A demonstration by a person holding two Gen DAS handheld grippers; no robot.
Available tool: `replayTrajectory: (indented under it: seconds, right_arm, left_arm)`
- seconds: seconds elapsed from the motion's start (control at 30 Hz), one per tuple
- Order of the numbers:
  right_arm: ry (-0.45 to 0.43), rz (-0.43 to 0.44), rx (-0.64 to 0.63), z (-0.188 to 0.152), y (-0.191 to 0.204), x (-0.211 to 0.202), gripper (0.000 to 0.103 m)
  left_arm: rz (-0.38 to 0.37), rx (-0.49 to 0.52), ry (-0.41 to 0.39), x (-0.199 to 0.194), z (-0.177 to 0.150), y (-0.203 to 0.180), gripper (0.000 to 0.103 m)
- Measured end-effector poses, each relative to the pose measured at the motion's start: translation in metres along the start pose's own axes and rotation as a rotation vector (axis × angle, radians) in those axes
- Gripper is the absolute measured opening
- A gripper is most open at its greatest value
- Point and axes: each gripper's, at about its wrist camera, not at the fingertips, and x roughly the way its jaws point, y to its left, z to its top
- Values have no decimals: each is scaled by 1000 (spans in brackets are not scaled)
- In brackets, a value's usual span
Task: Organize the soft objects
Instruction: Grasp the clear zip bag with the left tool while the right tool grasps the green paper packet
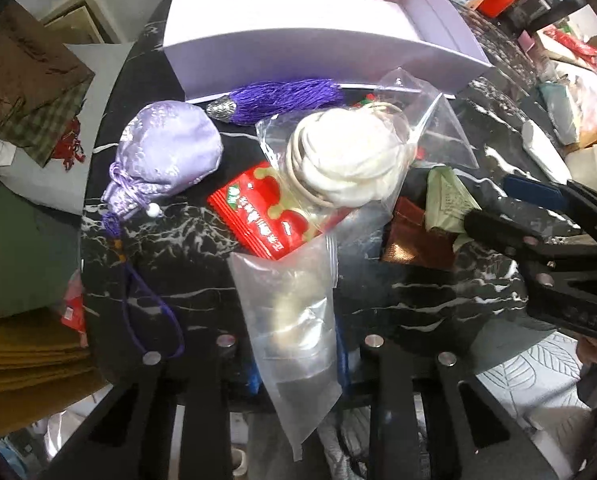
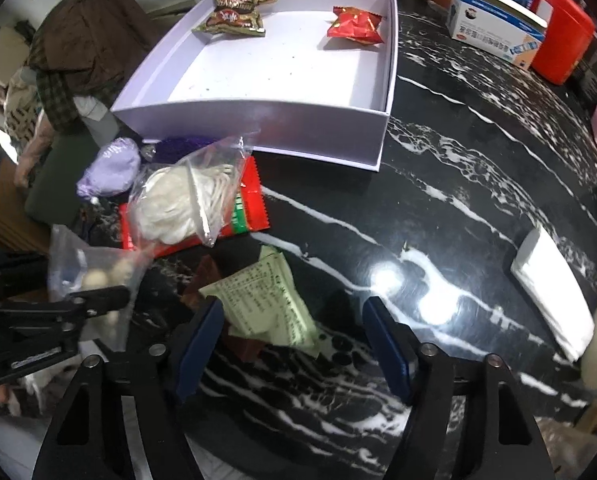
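Note:
My left gripper (image 1: 296, 340) is shut on a clear zip bag of pale round pieces (image 1: 294, 316), held above the table; the bag shows in the right wrist view (image 2: 94, 276). Beyond it lie a red snack packet (image 1: 266, 216), a clear bag of white pads (image 1: 346, 160) and a lilac pouch (image 1: 166, 152) with a purple tassel (image 1: 286, 96). My right gripper (image 2: 294, 344) is open over a pale green packet (image 2: 270, 304) lying on a brown sachet (image 2: 246, 348). The white box (image 2: 258, 120) behind holds several snack packets (image 2: 354, 24).
The black marble table (image 2: 458, 184) carries a white tissue pack (image 2: 554, 292) at the right, a blue-white carton (image 2: 494, 28) and a red container (image 2: 562, 44) at the back. Folded cloths (image 1: 26, 80) lie off the table's left edge.

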Motion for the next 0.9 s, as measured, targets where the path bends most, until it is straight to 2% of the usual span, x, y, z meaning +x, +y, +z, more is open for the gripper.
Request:
replayTrajectory:
  seconds: [0.13,0.27,0.4,0.43,0.5,0.6,0.9]
  right_arm:
    - [13,15,-30,4,7,7,70]
    - [43,16,-47,4,16,17,67]
    - [41,27,-21,1,16,21,55]
    - [41,41,-14,2,15,21,44]
    - [48,61,2,2,13,21,43]
    - [43,49,1,2,13,19,41]
    - [0,60,24,-9,13,-10,34]
  left_arm:
    - [-70,-45,7,-4,-3,3,26]
    - [-42,-37,-27,-13,-9,5,26]
    - [-40,-48,-36,-18,-11,6,26]
    - [-44,-55,-39,-19,-11,7,26]
    - [-49,-66,-46,-19,-10,15,26]
    - [-34,-66,-74,-29,-10,10,26]
    - [-51,-58,-149,-60,-8,-4,26]
